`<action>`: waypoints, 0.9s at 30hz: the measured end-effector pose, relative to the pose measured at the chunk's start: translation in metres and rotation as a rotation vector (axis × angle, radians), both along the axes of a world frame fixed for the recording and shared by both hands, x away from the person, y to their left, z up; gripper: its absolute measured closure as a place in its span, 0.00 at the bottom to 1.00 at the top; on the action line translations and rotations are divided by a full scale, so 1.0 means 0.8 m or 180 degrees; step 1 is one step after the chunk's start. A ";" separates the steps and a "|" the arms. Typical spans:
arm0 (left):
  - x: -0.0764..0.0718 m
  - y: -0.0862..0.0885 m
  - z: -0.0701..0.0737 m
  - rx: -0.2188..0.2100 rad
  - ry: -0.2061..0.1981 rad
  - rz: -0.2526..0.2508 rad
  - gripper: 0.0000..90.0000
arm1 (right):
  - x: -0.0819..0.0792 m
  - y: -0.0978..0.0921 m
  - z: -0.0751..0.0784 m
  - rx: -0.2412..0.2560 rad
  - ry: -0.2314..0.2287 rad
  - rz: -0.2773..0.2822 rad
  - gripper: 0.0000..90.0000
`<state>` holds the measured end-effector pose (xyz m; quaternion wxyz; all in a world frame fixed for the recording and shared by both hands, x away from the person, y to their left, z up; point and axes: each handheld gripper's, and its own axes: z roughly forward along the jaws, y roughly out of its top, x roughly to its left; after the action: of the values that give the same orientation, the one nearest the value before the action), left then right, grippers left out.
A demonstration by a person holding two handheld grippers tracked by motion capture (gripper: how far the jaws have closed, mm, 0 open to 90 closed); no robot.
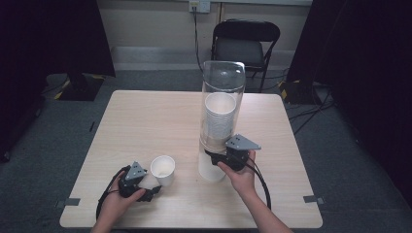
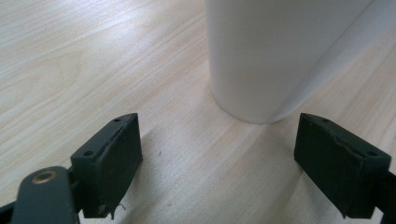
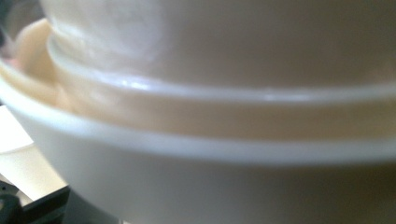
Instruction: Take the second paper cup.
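Note:
A clear tube dispenser stands right of the table's middle with a stack of white paper cups inside. The lowest cup sticks out below it. My right gripper is pressed against that cup's upper part from the right. In the right gripper view, blurred cup rims are very close and I cannot make out how the jaws stand. A single white cup stands upright near the front left. My left gripper lies low on the table, open, and the cup is just beyond its fingertips, untouched.
The light wooden table has bare room at the left and back. A black folding chair stands behind the table. Cables lie on the grey floor at the right, and dark curtains hang on both sides.

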<state>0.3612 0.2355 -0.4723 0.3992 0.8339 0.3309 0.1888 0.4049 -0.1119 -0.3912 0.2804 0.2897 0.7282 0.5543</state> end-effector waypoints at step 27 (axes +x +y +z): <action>0.000 0.000 0.000 -0.0002 0.0003 -0.0002 0.16 | -0.010 -0.058 -0.064 -0.0671 0.0657 0.0073 0.39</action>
<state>0.3613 0.2354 -0.4723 0.3993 0.8340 0.3309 0.1882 0.3971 -0.1587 -0.4428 0.2265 0.3057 0.8105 0.4453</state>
